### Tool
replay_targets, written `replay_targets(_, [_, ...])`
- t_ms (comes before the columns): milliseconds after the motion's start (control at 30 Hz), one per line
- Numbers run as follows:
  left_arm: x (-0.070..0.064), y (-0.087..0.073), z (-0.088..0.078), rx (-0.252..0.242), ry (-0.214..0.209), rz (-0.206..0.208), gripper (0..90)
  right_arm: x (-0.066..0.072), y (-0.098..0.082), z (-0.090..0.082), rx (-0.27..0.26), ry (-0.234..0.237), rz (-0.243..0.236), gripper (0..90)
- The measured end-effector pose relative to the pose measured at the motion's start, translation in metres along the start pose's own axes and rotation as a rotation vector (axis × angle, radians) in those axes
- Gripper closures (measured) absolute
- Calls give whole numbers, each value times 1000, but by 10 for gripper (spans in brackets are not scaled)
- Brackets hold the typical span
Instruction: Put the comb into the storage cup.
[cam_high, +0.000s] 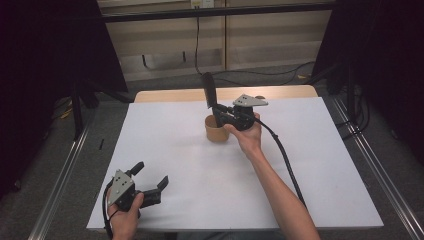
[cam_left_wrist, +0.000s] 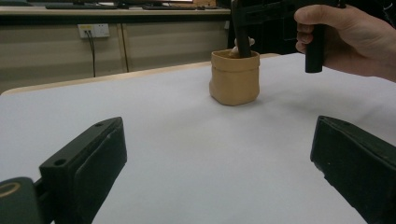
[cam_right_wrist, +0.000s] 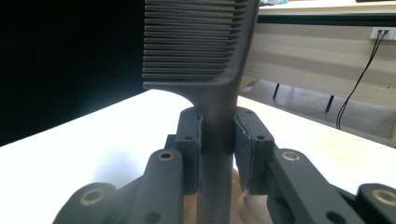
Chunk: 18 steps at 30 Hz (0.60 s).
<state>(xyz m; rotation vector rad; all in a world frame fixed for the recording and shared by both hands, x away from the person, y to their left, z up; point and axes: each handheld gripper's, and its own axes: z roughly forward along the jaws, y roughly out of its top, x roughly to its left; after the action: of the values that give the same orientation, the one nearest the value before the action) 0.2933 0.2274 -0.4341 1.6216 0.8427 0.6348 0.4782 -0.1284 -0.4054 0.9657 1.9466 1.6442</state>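
So we've got a black plastic comb (cam_right_wrist: 205, 51) pinched in our right gripper (cam_right_wrist: 218, 140), with both padded jaws pressed flat against the smooth, narrow handle. The comb stands upright, its fine, evenly spaced teeth stacked like a ladder above the jaws and the handle running straight down between them. In the high view the right gripper (cam_high: 220, 111) sits over the little tan pot (cam_high: 216, 131), and the comb (cam_high: 208, 90) sticks up out of it as a dark, flat blade shape. From the left gripper view the pot (cam_left_wrist: 234, 78) looks soft and matte, more like a rolled-rim paper or fabric pouch than anything rigid, with slightly bulging sides and a lumpy base. The comb's handle (cam_left_wrist: 242, 39) drops into its mouth, and something pale sits in there next to it, but we can't tell what it is.

Our left gripper (cam_high: 150, 181) rests near the front-left corner of the white table cover (cam_high: 325, 175), well apart from the pot, its jaws spread wide with nothing between them. Up close, those jaws have chunky black blocks with flat rubbery pads. The cover itself is smooth and matte, with a light wooden table edge (cam_high: 280, 92) showing along the far side.
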Motion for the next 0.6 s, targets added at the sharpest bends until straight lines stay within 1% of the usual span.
replay_targets(67, [0,0,-1,1,3,6,37,0,-2,-1,-2,1,1,728])
replay_targets(200, [-1,0,0,-3,4,-8,37,0,-5,-1,8,-2,4,728])
replay_targets(333, [0,0,0,0,1,-2,38,1,-6,-1,12,1,2,728])
replay_targets(600, [0,0,0,1,-1,-2,37,3,-10,5,29,1,-12,727])
